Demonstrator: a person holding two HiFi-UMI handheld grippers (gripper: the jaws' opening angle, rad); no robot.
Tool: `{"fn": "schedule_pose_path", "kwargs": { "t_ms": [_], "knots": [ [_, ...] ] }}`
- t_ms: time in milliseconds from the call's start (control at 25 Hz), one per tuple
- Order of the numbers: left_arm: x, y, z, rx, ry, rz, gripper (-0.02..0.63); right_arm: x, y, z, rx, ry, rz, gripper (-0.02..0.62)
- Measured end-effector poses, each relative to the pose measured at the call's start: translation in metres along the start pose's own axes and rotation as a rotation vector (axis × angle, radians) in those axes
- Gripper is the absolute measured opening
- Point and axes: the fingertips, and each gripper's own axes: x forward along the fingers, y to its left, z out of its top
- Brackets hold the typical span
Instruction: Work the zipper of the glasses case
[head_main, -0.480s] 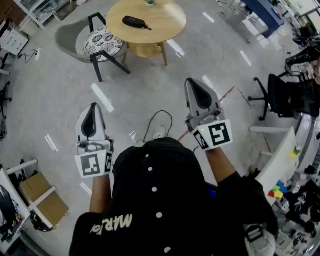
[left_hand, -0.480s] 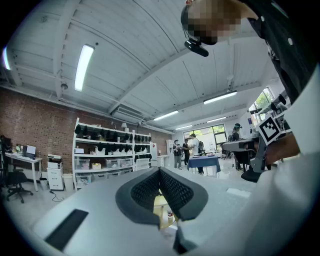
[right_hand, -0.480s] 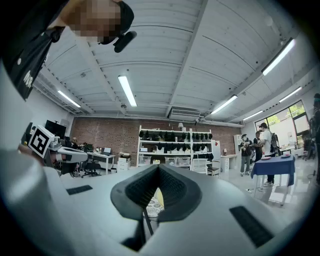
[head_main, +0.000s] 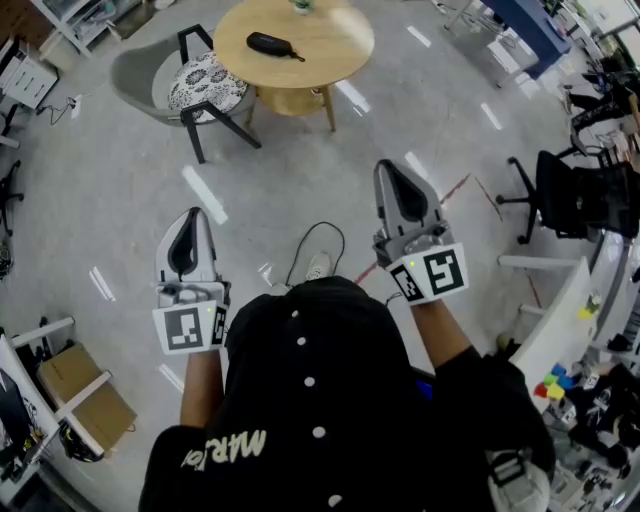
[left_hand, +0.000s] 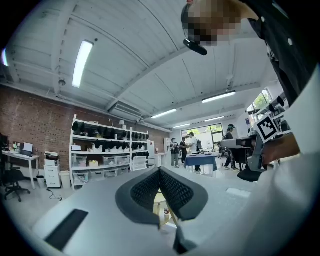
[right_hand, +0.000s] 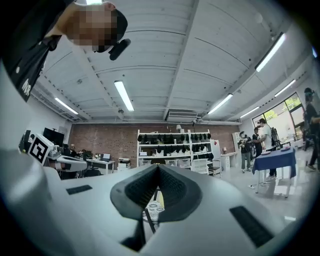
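The black glasses case (head_main: 272, 45) lies on a round wooden table (head_main: 330, 45) at the top of the head view, far ahead of both grippers. My left gripper (head_main: 190, 214) is held low at the left, jaws shut with nothing between them. My right gripper (head_main: 391, 165) is at the right and reaches a little further forward; it is also shut and empty. In the left gripper view the left gripper (left_hand: 159, 170) has its ribbed pads pressed together and points across the room. In the right gripper view the right gripper (right_hand: 158, 168) looks the same.
A black-framed chair with a patterned cushion (head_main: 205, 82) stands left of the table. A black office chair (head_main: 575, 195) is at the right. A cardboard box (head_main: 85, 400) sits low left. A cable (head_main: 320, 240) loops on the grey floor by the person's shoe (head_main: 318, 266).
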Motion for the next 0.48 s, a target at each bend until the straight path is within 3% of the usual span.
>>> {"fn": "schedule_pose_path", "kwargs": {
  "t_ms": [120,320,480],
  "knots": [
    [0.005,-0.003,-0.004,0.001,0.013,-0.016,0.004,0.003,-0.004,-0.005,0.022,0.011,0.007,0.003],
    [0.018,0.003,-0.012,-0.038,0.038,0.03,0.206,0.01,-0.016,-0.012,0.041,0.027,0.029,0.16],
    [0.033,-0.003,-0.01,-0.049,0.025,0.053,0.233,0.015,-0.034,-0.014,0.038,0.02,0.041,0.199]
  ]
}}
